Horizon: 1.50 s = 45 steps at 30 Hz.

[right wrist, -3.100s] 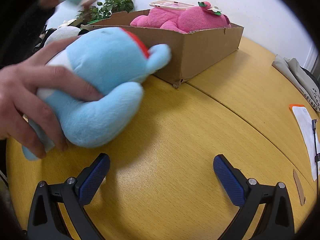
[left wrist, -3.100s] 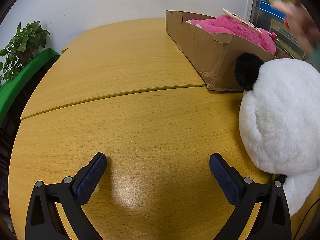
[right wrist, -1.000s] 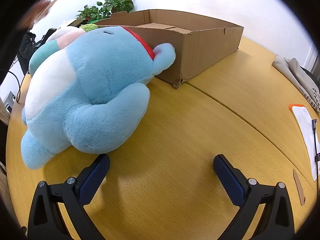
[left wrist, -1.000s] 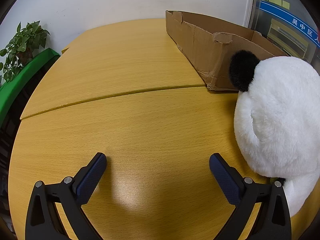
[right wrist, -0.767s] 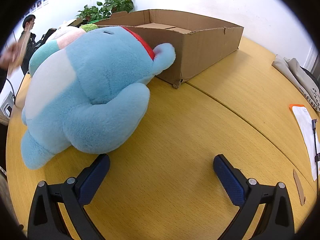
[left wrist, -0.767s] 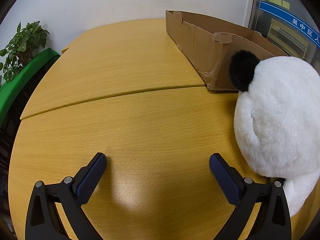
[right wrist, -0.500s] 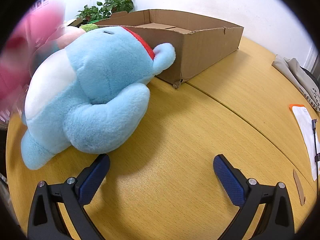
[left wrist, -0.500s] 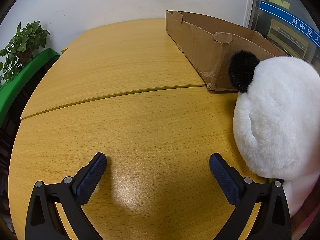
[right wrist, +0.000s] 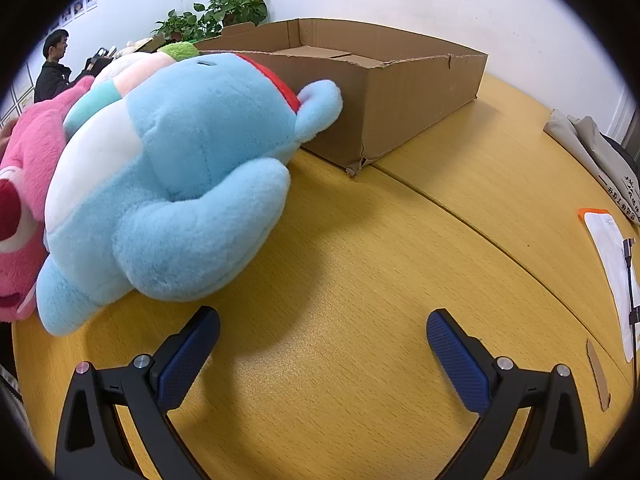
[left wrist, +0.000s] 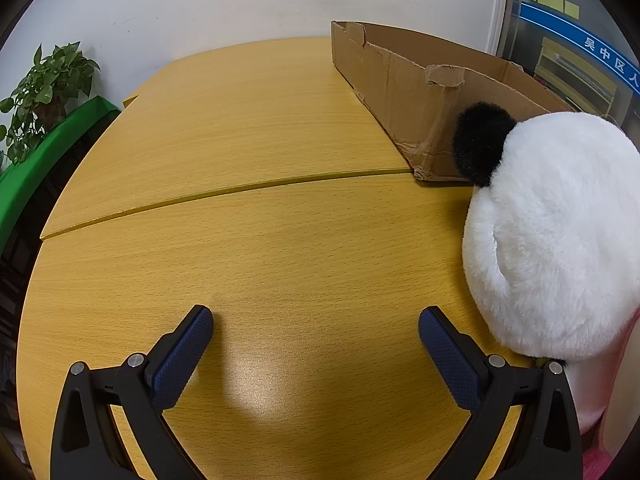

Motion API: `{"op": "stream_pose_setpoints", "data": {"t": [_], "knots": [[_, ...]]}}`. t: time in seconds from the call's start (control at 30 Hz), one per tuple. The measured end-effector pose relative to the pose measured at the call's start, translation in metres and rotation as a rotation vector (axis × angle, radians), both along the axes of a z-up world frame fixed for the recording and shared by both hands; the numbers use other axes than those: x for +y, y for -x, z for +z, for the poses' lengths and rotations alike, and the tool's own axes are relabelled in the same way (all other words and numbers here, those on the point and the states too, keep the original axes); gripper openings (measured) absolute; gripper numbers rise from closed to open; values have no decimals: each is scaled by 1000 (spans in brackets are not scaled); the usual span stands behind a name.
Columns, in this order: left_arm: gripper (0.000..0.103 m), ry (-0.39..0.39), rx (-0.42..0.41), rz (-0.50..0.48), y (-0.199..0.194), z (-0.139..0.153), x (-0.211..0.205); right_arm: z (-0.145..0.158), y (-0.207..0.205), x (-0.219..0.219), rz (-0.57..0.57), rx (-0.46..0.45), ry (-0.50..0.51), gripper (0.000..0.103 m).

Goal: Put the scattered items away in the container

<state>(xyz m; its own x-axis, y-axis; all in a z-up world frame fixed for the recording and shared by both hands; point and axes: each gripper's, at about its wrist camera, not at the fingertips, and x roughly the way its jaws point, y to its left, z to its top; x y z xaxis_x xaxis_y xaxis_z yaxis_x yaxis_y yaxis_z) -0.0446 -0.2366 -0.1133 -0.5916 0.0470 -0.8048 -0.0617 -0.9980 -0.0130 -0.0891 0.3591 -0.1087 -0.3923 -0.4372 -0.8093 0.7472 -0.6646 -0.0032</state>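
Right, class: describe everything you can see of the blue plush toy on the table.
The blue plush toy is soft, fuzzy light-blue fabric with a white belly patch and a red strip at its head. It lies on its side on the wooden table, one rounded ear against the cardboard box, a pink plush pressed behind it. Neither gripper touches it.

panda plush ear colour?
Black: the round ear on the white panda plush, clearest in the left wrist view.

Looks like an office: round wooden meeting table (left wrist: pixel 248 216), potted plants (right wrist: pixel 224 8) at upper left, framed notices (right wrist: pixel 82 4) on the wall, glass door with blue signage (left wrist: pixel 580 44) upper right.
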Motion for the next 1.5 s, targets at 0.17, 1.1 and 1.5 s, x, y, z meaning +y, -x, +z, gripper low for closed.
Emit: {"op": "stream_pose_setpoints", "data": {"t": [0.17,1.1,1.5], "knots": [[103,0,0,0,0,0,0,0,-1,0,0,0,0,103],[103,4,-3,-1,0,-1,0,0,-1,-2,-10,-1,0,103],[103,5,-3,13,-36,11,-2,0,-9,-6,-178,1,-5,103]]}}
